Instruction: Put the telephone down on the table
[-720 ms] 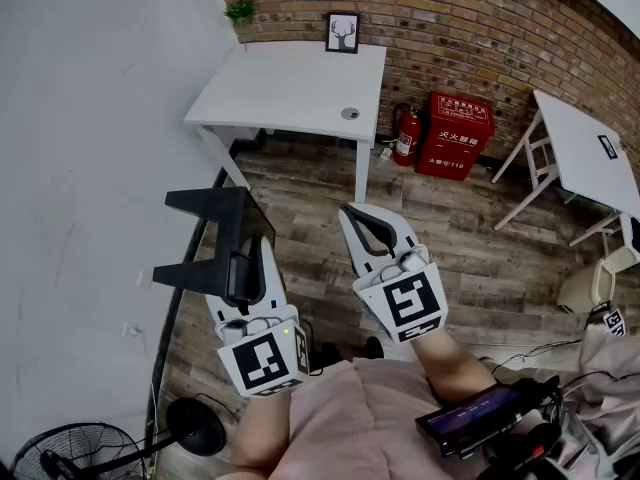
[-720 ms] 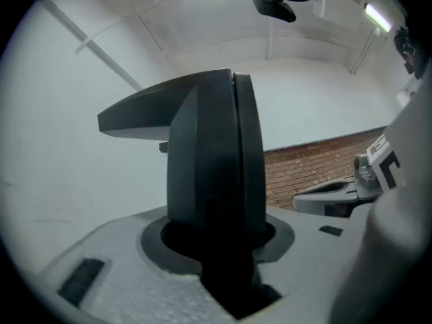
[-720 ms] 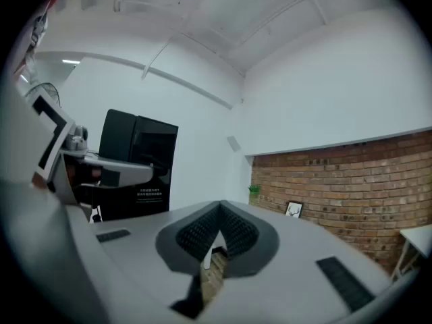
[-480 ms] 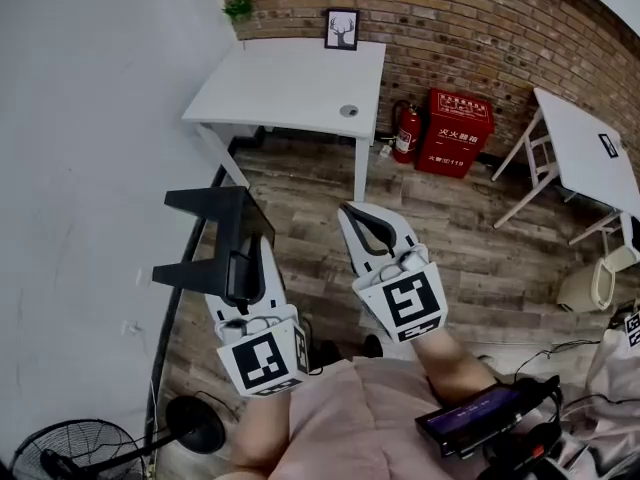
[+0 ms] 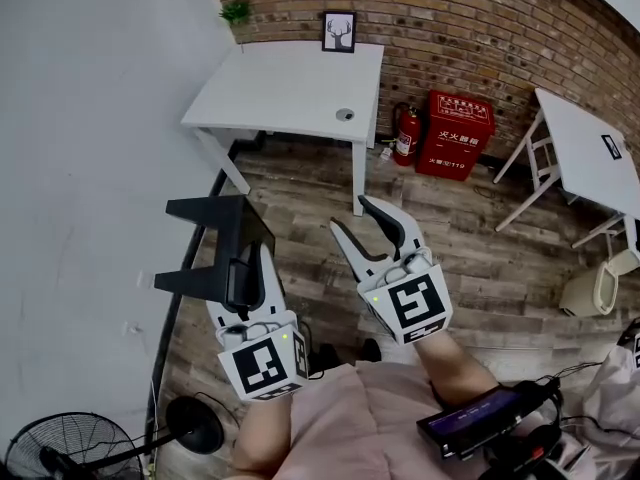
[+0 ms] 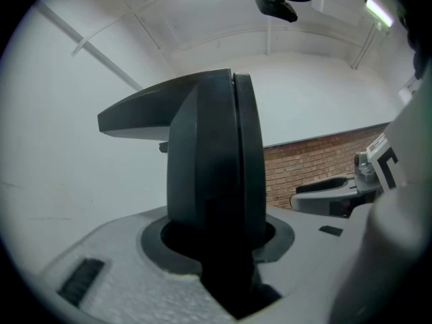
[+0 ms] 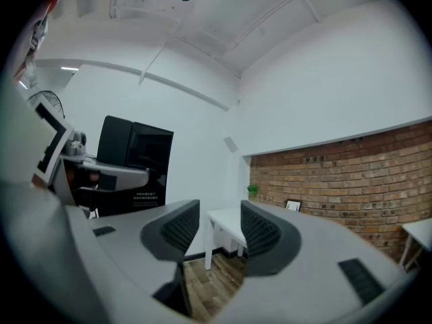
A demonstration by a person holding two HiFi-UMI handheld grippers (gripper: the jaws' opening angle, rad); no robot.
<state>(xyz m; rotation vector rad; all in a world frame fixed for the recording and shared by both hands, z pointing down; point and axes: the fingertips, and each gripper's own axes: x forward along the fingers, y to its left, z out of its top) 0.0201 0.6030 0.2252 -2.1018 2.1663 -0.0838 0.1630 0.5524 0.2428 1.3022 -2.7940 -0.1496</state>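
Note:
A black telephone (image 5: 212, 230) with flat angular panels sits upright between the jaws of my left gripper (image 5: 244, 266), which is shut on it well above the wooden floor. In the left gripper view the telephone (image 6: 210, 155) fills the middle, wedged between the pads. My right gripper (image 5: 356, 218) hangs beside it to the right, open with nothing between its fingers; in its own view the right gripper (image 7: 213, 231) frames the floor and the table (image 7: 225, 220). The white table (image 5: 290, 88) stands ahead against the brick wall, and both grippers are well short of it.
On the table are a framed deer picture (image 5: 338, 30) and a small plant (image 5: 237, 11). A fire extinguisher (image 5: 407, 133) and a red box (image 5: 459, 134) stand to its right, then a second white table (image 5: 590, 153). A fan (image 5: 60, 452) stands at lower left.
The right gripper's jaws have spread wider apart and it has shifted slightly. The left gripper still holds the telephone in about the same place.

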